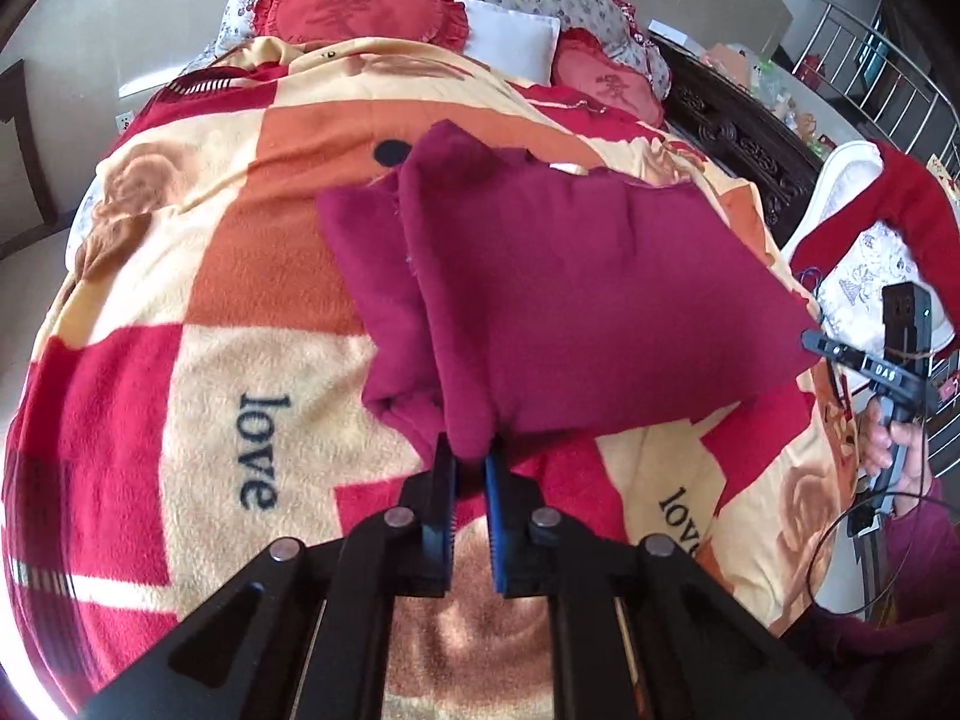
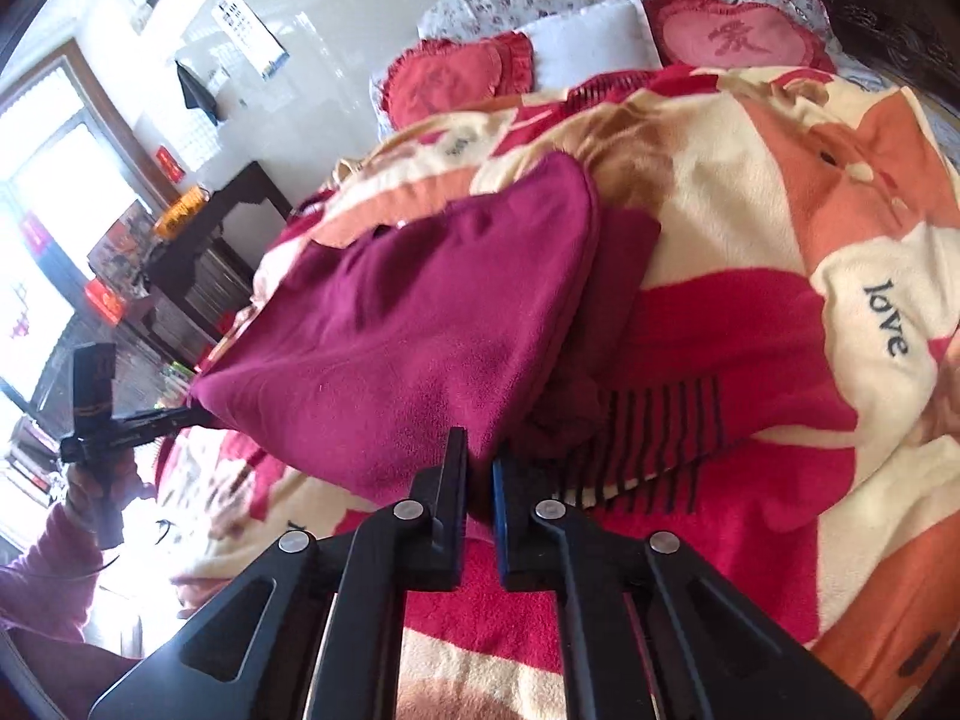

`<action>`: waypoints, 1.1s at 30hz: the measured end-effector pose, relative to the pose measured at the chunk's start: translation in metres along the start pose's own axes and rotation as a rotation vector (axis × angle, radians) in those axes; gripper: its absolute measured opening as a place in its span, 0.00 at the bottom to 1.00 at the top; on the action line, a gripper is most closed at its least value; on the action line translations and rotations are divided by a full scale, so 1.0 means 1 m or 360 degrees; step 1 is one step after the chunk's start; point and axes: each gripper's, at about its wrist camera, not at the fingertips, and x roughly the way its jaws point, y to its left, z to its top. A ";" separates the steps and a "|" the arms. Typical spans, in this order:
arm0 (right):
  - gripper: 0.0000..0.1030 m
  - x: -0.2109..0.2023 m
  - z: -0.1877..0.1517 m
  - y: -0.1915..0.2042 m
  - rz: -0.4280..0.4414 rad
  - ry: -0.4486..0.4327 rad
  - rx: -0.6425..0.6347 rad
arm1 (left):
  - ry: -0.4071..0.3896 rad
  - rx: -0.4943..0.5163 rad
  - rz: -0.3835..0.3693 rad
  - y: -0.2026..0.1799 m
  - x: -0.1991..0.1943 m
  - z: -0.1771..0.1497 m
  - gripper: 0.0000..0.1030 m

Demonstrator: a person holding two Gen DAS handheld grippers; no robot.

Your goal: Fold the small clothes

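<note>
Above the bed (image 1: 198, 276), my left gripper (image 1: 471, 450) and right gripper (image 2: 480, 459) each pinch a near corner of the maroon garment (image 1: 570, 300), folded double, far edge resting on the blanket (image 2: 750, 360).

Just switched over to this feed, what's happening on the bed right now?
A person is folding a small maroon fleece garment on a bed covered by a red, orange and cream "love" blanket. Each hand holds a set of tongs: the left tongs and the right tongs are both shut on the near edge of the garment, at opposite corners. The garment is lifted off the blanket along that edge, part-folded.
</note>
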 end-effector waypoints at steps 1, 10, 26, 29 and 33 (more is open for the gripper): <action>0.00 0.000 -0.001 0.000 -0.0025 0.0015 -0.0018 | 0.0029 -0.0006 -0.0004 0.000 0.007 -0.006 0.08; 0.02 0.016 -0.013 -0.009 -0.0205 0.0153 -0.0009 | 0.0091 -0.0122 0.0022 0.006 0.011 -0.019 0.28; 0.09 0.087 0.084 0.026 -0.0335 -0.0044 -0.0202 | -0.0201 -0.0235 0.0276 -0.026 0.047 0.108 0.69; 0.09 0.108 0.103 0.021 -0.0373 -0.0077 -0.0188 | -0.0203 -0.0366 0.0384 -0.007 0.071 0.129 0.69; 0.09 0.126 0.121 0.007 -0.0507 -0.0160 -0.0192 | -0.0153 -0.0534 0.0404 0.027 0.093 0.135 0.69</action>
